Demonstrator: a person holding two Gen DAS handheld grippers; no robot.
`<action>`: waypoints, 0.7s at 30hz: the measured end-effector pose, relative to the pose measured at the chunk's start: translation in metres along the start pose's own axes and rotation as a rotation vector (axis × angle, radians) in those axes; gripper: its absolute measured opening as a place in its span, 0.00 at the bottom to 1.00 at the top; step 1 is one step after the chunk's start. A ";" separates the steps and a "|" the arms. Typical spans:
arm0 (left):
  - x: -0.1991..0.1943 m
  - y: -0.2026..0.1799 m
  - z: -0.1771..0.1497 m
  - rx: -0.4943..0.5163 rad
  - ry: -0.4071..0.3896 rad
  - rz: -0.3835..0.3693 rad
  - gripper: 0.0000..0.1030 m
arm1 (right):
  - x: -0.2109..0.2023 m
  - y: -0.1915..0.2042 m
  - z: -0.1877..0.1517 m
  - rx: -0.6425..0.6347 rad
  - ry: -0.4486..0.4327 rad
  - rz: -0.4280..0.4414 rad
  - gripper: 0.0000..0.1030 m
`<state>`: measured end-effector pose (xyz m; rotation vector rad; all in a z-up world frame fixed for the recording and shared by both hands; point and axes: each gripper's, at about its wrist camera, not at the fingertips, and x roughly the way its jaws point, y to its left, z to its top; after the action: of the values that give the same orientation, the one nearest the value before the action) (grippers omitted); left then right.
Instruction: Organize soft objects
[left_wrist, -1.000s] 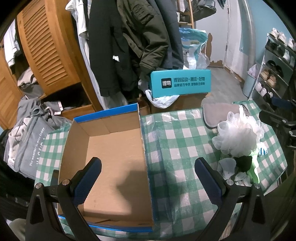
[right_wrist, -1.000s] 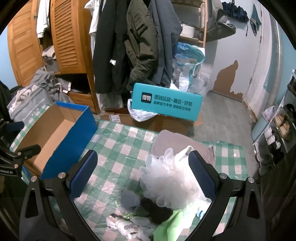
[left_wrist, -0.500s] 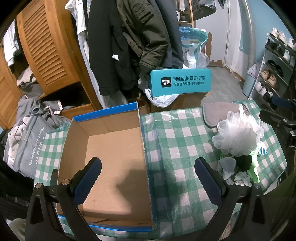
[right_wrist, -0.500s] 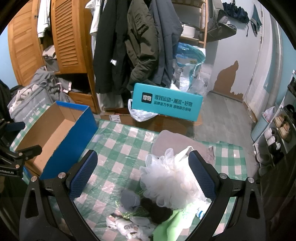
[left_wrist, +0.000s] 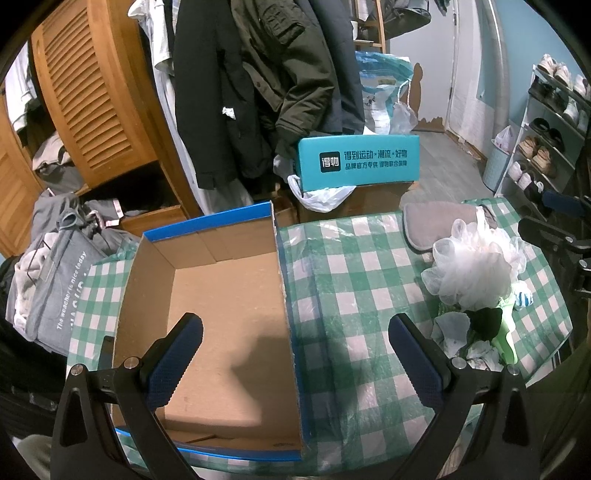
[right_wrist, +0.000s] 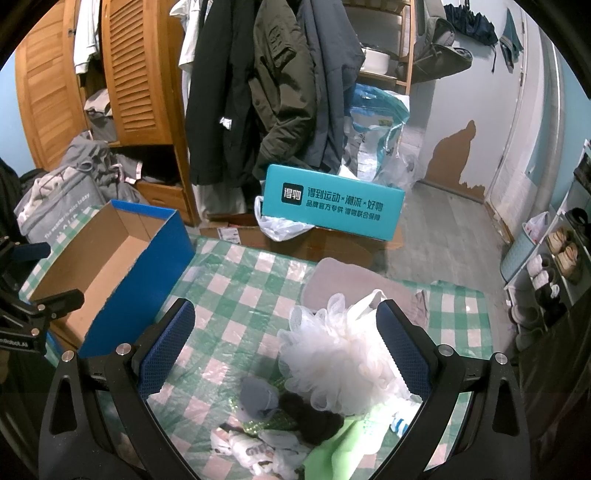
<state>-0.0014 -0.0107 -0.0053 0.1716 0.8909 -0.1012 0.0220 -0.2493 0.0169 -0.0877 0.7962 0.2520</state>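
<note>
Both of my hand-held grippers hang released: the left hand-held gripper (left_wrist: 295, 350) over the cardboard box (left_wrist: 221, 314), the right hand-held gripper (right_wrist: 284, 339) above the white bath pouf (right_wrist: 340, 358). The small soft items (right_wrist: 269, 439) beneath it blur together on the desk (right_wrist: 240, 280)

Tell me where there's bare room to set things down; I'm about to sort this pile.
The open blue cardboard box holds nothing. A bare strip of the green checked tablecloth runs between the box and the white mesh bath pouf. It is crowded around the pouf: small socks and cloths in front, a grey mat behind.
</note>
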 end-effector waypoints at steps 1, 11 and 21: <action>0.000 0.000 0.000 0.000 0.000 0.000 0.99 | 0.000 0.001 0.000 -0.001 0.000 0.000 0.95; -0.001 -0.007 -0.005 -0.002 0.007 -0.012 0.99 | 0.000 -0.002 0.000 -0.001 0.004 -0.002 0.95; 0.009 -0.016 -0.002 0.005 0.043 -0.034 0.99 | 0.003 -0.012 -0.011 -0.001 0.026 -0.023 0.95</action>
<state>0.0004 -0.0261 -0.0157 0.1636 0.9370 -0.1313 0.0191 -0.2620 0.0067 -0.1007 0.8204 0.2298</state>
